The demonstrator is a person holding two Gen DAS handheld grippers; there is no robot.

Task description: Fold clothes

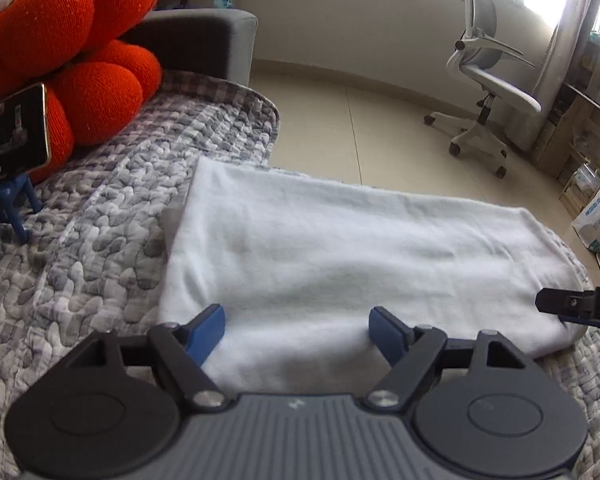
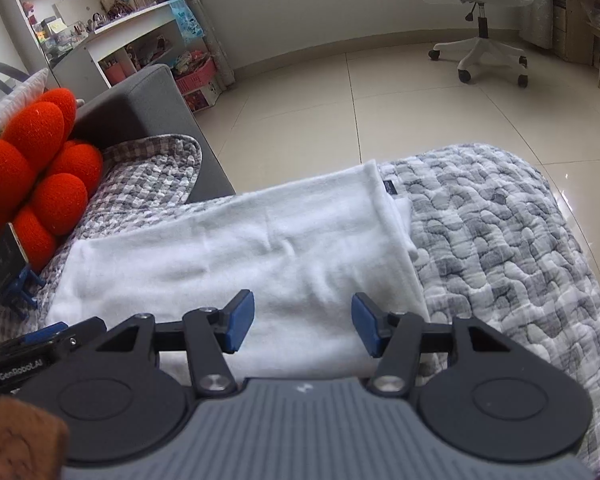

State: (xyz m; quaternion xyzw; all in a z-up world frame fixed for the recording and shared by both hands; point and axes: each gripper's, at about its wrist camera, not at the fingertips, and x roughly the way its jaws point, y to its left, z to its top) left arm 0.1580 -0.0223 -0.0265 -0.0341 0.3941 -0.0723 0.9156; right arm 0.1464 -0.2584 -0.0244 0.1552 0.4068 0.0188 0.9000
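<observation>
A white cloth (image 1: 340, 256) lies folded into a long band across the grey quilted cover (image 1: 100, 240). It also shows in the right wrist view (image 2: 228, 256). My left gripper (image 1: 298, 332) is open and empty, its blue pads (image 1: 206, 332) just above the cloth's near edge, toward its left end. My right gripper (image 2: 302, 326) is open and empty over the cloth's near edge, toward its right end. The right gripper's tip shows at the right edge of the left wrist view (image 1: 580, 306).
An orange flower cushion (image 1: 68, 60) and a phone on a blue stand (image 1: 12, 136) sit at the left. A grey sofa arm (image 1: 204, 40) is behind. A white office chair (image 1: 488, 80) stands on the tiled floor (image 2: 380, 100). Shelves (image 2: 112, 28) line the wall.
</observation>
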